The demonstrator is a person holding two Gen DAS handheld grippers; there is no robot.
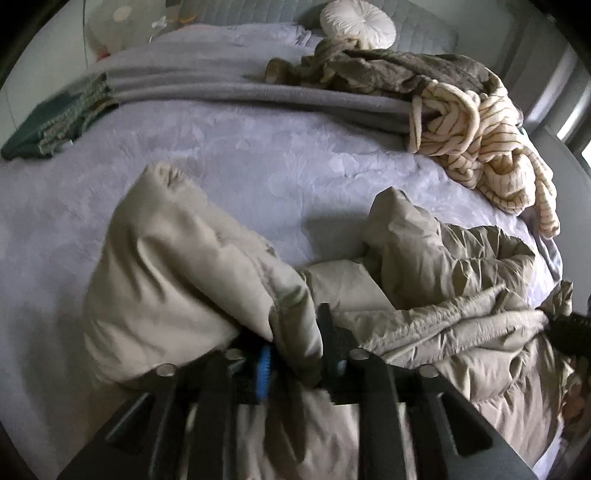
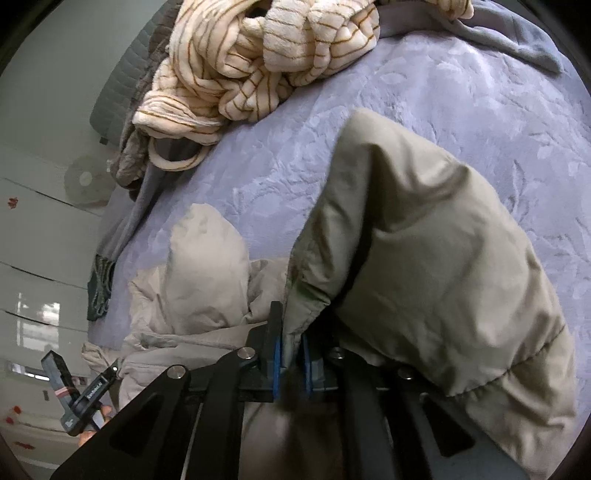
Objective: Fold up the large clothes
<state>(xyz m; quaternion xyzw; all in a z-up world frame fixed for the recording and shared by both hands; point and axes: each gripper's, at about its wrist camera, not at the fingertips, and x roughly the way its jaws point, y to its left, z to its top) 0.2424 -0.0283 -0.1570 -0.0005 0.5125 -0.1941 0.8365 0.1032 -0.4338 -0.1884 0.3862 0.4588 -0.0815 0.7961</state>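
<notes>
Gripping beige puffer jacket (image 1: 192, 266): both hand-held grippers (image 1: 295, 354) (image 2: 291, 354), over lavender bedspread (image 1: 258, 158); white wall behind.

bedroom in a home, as i see it: bed under lavender bedspread (image 1: 240, 155), round white cushion (image 1: 356, 23), grey padded headboard (image 1: 258, 9), heaped striped fleece robe (image 2: 258, 62).

Right claw (image 2: 293, 354) pinches beige jacket (image 2: 424, 258) over bedspread (image 2: 480, 92).
</notes>
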